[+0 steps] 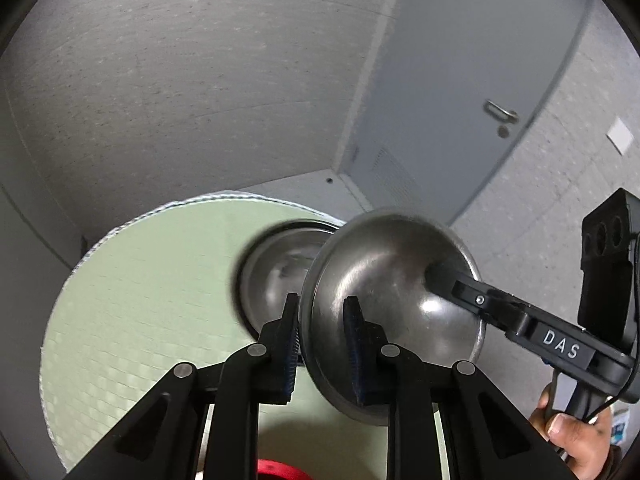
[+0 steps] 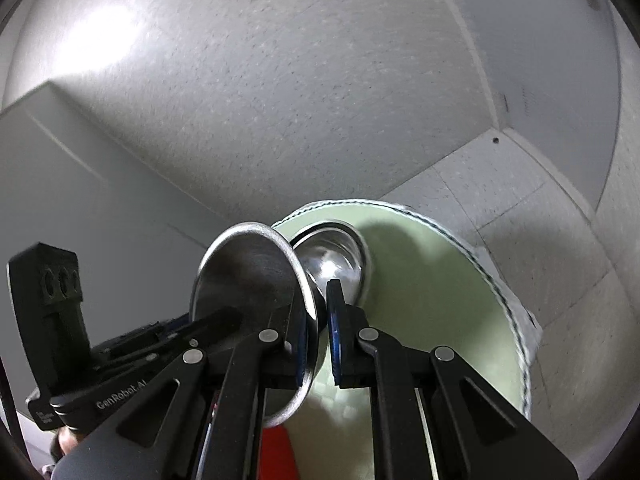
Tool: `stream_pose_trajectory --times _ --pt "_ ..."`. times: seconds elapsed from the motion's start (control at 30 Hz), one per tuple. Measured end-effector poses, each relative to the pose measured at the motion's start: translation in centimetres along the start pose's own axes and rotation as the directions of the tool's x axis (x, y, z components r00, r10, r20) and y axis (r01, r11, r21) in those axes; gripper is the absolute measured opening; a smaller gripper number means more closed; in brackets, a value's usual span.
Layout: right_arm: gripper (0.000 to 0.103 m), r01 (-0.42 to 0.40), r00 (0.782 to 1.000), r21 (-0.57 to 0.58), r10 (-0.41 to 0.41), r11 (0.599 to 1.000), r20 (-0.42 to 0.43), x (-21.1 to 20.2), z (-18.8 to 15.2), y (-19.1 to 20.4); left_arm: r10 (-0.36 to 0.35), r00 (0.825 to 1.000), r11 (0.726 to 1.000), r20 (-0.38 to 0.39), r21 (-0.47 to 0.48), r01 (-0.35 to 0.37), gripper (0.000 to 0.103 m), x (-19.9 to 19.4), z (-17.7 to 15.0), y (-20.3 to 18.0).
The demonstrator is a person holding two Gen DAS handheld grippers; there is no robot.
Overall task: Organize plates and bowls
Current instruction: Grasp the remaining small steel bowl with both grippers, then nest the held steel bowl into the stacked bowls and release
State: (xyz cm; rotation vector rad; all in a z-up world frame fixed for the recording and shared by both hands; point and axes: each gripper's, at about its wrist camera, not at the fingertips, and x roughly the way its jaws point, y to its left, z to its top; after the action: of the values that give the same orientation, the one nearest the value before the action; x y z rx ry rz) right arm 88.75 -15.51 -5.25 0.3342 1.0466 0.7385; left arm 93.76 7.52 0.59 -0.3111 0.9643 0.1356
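Bowl [image 1: 384,304]: hanging tilted above the green mat [image 1: 152,300], its rim just beside a second bowl [image 1: 276,272].
Left gripper [image 1: 324,344]: pinching the bowl's rim.
Right gripper [image 2: 318,332]: squeezing the opposite rim.

A bowl [image 1: 392,312] is held on edge above the tabletop [image 1: 160,300], in front of a second bowl [image 1: 276,276] that lies on the tabletop, with the floor [image 1: 304,188] behind.
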Motion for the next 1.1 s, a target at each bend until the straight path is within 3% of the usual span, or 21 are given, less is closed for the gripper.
stream_pose_trajectory --times 0.1,0.3,0.57,1.1 --pt "0.009 0.002 1.0 -0.019 -0.003 1.0 -0.029 2.1 0.4 0.7 0.026 1.0 1.0 -0.012 -0.007 -0.026 0.017 0.5 0.4 0.9" --pt "0.009 0.033 0.997 -0.04 -0.035 0.999 -0.072 5.3 1.0 1.1 -0.005 0.997 0.999 -0.073 -0.046 0.001 0.018 3.8 2.3 3.3" --pt "0.009 0.122 0.984 -0.107 -0.134 0.987 -0.118 8.3 1.1 1.3 -0.022 0.988 0.997 -0.151 -0.081 0.009 0.017 8.5 4.1 5.0" --pt "0.012 0.285 0.946 -0.218 -0.311 0.933 -0.095 9.5 0.9 1.7 -0.018 0.989 0.999 -0.145 -0.035 0.013 0.02 10.7 4.2 4.6"
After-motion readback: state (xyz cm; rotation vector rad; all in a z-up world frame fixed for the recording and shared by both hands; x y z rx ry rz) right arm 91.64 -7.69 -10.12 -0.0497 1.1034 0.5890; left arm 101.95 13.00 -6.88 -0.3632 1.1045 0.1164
